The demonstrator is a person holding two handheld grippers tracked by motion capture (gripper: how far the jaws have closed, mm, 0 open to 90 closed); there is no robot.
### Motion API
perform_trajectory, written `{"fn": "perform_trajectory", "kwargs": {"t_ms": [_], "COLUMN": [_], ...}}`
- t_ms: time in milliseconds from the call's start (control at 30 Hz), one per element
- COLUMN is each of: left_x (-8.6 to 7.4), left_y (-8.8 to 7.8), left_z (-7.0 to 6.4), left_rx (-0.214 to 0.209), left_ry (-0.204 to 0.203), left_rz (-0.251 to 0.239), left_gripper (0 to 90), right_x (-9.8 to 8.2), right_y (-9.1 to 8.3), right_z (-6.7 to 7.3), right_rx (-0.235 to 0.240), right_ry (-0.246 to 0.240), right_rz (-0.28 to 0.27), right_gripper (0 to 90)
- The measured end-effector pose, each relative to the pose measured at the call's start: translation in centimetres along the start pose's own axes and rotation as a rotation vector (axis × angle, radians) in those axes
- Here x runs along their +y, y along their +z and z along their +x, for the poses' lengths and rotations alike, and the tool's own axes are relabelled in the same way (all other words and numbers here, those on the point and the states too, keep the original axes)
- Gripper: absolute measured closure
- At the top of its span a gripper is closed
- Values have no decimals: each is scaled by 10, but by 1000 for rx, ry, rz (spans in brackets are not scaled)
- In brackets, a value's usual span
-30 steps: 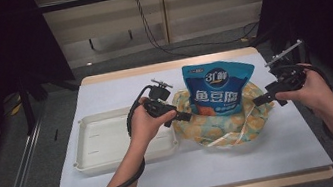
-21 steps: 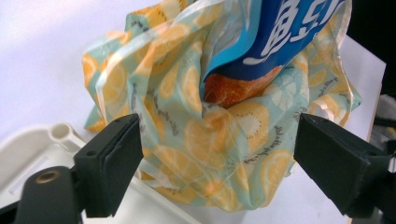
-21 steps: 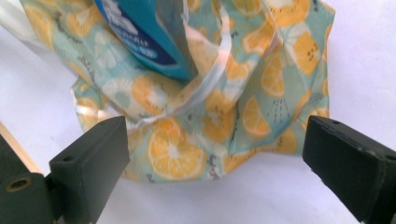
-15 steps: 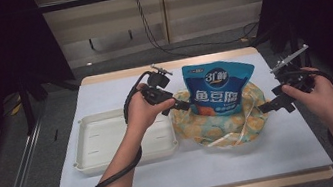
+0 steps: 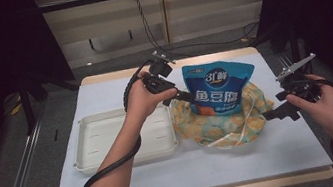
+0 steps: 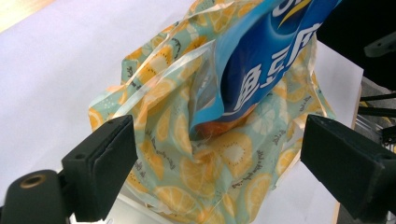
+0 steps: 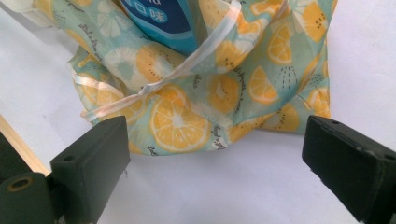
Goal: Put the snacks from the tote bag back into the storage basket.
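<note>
R gripper nearest, at R side of table: jaws wide, nothing between, they've just been opening; tips just beside the lemon-print bag, not touching. In R gripper view the bag's fabric and pale handle strap lie ahead of the open jaws. Bag sits mid-table on white cover, slumped, mouth open. Blue snack pouch stands upright in it, top half sticking out, leaning on nothing. White tray touching bag's L side, w/ nothing in it. L gripper farther back, above bag's L rim: jaws also wide after just opening, nothing held; L gripper view looks down at pouch btwn the 2 pads. Risk, my read: w/ both grips off, soft bag may sag and pouch tip over; a stray jaw could snag a strap and drag the bag.
</note>
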State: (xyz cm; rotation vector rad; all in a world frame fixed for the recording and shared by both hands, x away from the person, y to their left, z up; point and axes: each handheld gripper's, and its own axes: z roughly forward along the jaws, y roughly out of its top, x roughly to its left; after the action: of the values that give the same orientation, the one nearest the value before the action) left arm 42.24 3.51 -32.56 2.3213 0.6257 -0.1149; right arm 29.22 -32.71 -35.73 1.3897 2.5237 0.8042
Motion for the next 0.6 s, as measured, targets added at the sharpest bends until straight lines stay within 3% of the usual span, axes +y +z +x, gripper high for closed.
{"fn": "perform_trajectory", "kwargs": {"t_ms": [300, 533, 600], "left_x": [11, 23, 28], "left_y": [-2, -2, -2], "left_z": [1, 1, 2], "left_rx": [0, -13, -22], "left_ry": [31, 39, 62], "left_rz": [9, -2, 4], "left_gripper": [108, 117, 124], "right_x": [-4, -4, -3], "right_y": [1, 6, 8], "right_z": [2, 3, 2], "right_rx": [-25, -7, 2], "right_ry": [3, -16, -15], "right_rz": [15, 25, 19], "right_gripper": [68, 81, 80]}}
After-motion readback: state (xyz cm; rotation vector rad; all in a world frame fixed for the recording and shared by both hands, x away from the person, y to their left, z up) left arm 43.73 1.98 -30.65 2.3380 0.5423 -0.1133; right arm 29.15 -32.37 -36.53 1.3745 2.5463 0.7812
